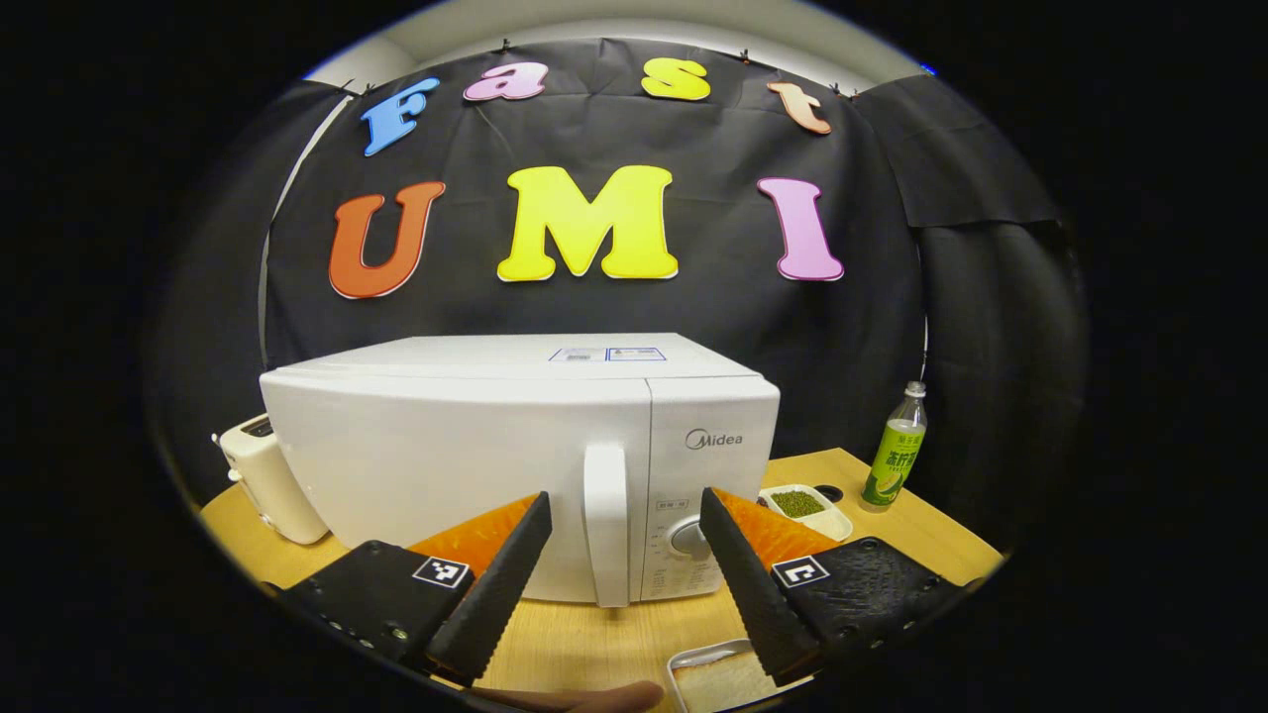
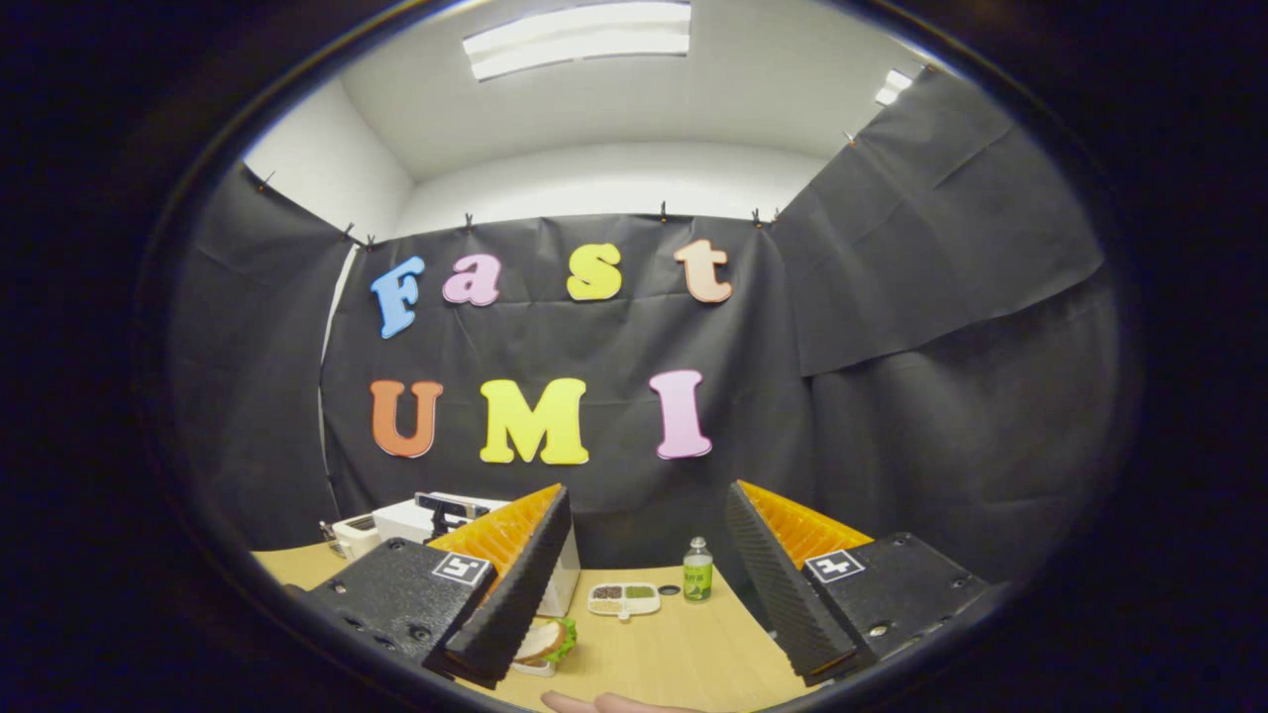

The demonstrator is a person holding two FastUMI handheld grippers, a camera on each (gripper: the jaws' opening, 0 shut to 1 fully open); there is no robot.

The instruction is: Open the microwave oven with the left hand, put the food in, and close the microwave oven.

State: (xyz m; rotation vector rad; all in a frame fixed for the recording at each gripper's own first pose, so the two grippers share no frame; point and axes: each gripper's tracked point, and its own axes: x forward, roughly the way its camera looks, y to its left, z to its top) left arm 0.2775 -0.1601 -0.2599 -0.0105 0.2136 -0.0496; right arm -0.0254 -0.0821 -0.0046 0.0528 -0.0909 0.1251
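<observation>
Lining up on one microwave [image 1: 515, 446], door shut, centre table [image 1: 892, 525]; its single vertical handle [image 1: 606, 520] sits at 12 o'clock between the left gripper [image 1: 622, 569] fingers, spread wide, holding nothing. Best to hook the handle low and pull straight back, steadily. Right gripper [image 2: 644, 584] also gaping, empty. One toaster [image 1: 267, 475] at 9, one bottle [image 1: 897, 451] at 3, one sandwich [image 2: 545, 642] on a tray, food waiting.

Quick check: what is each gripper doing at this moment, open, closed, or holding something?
Left gripper: open, holding nothing, facing the closed microwave handle.
Right gripper: open, holding nothing, raised above the table.
</observation>
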